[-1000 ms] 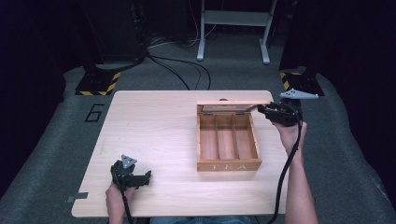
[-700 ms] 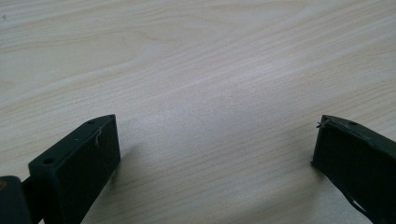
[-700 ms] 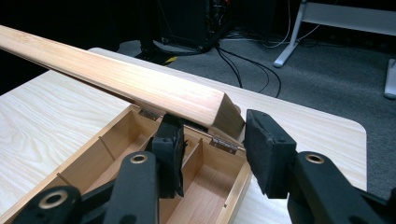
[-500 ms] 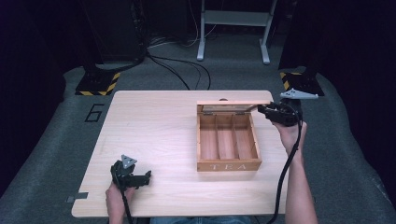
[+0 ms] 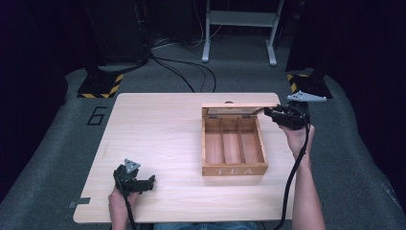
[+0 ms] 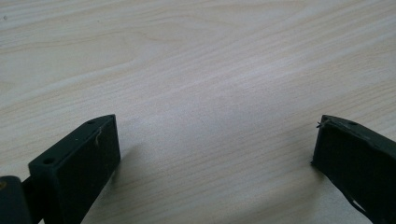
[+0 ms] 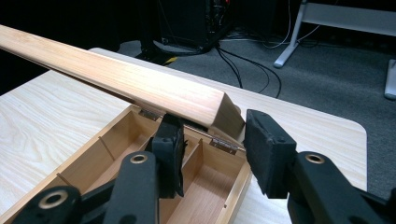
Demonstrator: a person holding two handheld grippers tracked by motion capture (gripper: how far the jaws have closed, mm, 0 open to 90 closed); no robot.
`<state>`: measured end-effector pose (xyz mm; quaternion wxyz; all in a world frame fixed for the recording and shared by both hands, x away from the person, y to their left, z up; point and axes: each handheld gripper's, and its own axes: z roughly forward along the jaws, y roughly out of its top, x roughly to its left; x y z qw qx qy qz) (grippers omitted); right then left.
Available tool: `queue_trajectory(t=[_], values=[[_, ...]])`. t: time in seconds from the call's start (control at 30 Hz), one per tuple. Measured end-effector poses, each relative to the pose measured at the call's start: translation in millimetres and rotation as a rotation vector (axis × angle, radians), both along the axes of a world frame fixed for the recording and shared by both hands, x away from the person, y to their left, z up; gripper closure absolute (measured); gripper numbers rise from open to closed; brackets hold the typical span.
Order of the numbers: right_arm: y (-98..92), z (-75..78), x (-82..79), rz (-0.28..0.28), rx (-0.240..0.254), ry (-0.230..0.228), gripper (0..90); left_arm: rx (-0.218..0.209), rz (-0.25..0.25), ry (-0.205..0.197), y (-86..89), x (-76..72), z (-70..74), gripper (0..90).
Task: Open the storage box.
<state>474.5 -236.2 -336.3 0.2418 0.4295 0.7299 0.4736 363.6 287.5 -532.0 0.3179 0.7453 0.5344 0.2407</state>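
Fingers [image 7: 170, 149] of my right gripper [image 7: 212, 149] pinch the raised lid's corner [image 7: 224, 114] of the light, rigid three-compartment wooden tea box [image 5: 233, 143] at the surface's [image 5: 158, 134] right, so I grip that hard edge firmly; my left gripper [image 6: 215, 140] idles open

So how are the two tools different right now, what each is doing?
The right tool is raised at the tea box's far right corner, jaws closed on the edge of its upright lid. The left tool lies near the table's front left, jaws wide open over bare wood, holding nothing. Both are black and hand-held.
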Motion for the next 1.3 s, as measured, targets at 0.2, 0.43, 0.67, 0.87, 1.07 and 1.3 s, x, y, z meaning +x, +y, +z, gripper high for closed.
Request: queue_trajectory(t=[0.2,0.43,0.67,0.87,1.07,1.3], values=[[0.0,-0.1,0.1,0.0,0.001,0.0,58.5,0.01,-0.007,0.005,0.7,0.0,0.4,0.4],[0.1,0.0,0.1,0.0,-0.001,0.0,58.5,0.015,-0.009,0.005,0.8,-0.2,0.6,0.4],[0.1,-0.1,0.0,-0.001,-0.001,-0.001,58.5,0.013,-0.009,0.007,0.8,-0.1,0.6,0.4],[0.4,0.2,-0.1,-0.003,0.0,0.002,58.5,0.004,-0.003,0.003,0.5,0.1,0.2,0.4],[0.3,0.1,0.1,-0.002,0.0,0.001,58.5,0.004,-0.004,0.003,0.6,0.2,0.2,0.4],[0.2,0.1,0.2,-0.001,0.0,0.001,58.5,0.002,-0.003,0.003,0.7,0.3,0.1,0.4]])
